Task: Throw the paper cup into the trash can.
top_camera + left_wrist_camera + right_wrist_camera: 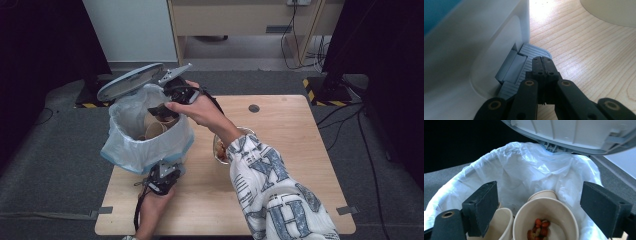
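A white pedal bin lined with a white plastic bag stands at the table's left, its grey lid raised. My left gripper is shut, its tips resting on the bin's grey ribbed pedal; from above it sits at the bin's front foot. My right gripper hovers over the bin mouth, jaws wide apart. Below it lies a paper cup with red and tan food scraps, among other paper cups; the pads do not touch it. In the high view the right gripper is above the cups.
A cream bowl with food sits on the wooden table behind my right forearm, and its pale rim shows near the pedal. Dark carpet surrounds the table; cables and black stands lie at the far right.
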